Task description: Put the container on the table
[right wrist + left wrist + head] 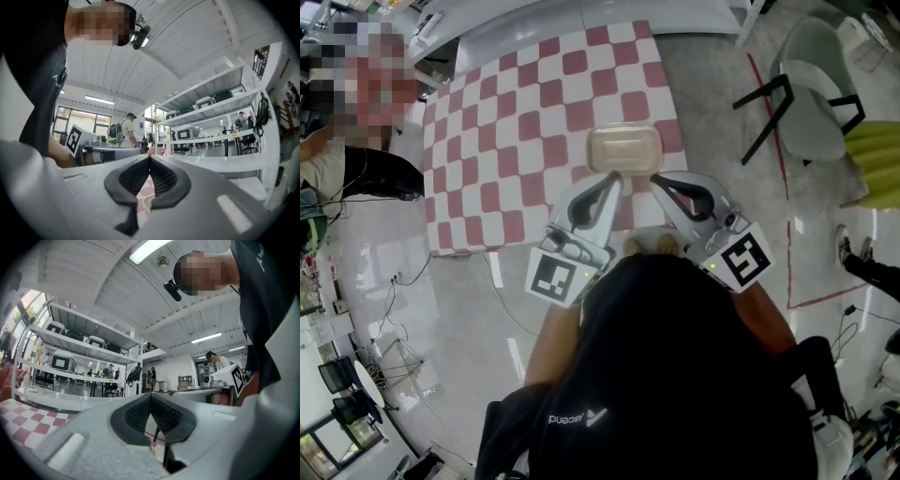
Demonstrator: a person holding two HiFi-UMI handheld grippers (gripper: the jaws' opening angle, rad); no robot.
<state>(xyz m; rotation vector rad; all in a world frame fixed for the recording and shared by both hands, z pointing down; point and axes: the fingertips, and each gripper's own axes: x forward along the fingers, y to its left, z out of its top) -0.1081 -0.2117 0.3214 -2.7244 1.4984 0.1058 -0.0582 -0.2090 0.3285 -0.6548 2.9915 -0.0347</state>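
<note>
A beige lidded container [623,150] rests on the red-and-white checked table [506,141], close to its near edge. My left gripper [613,180] is shut, with its tips at the container's near left corner. My right gripper [657,181] is shut too, with its tips just off the near right corner. I cannot tell whether either touches the container. In the left gripper view the left gripper [150,395] has its dark pads pressed together with nothing between them. The right gripper [150,157] looks the same in the right gripper view. The container is hidden in both gripper views.
A person sits at the table's left side [347,159]. A pale chair with black legs [811,94] and a yellow object [877,159] stand on the floor to the right, beside red tape lines [778,141]. Cables [403,277] lie on the floor at the left.
</note>
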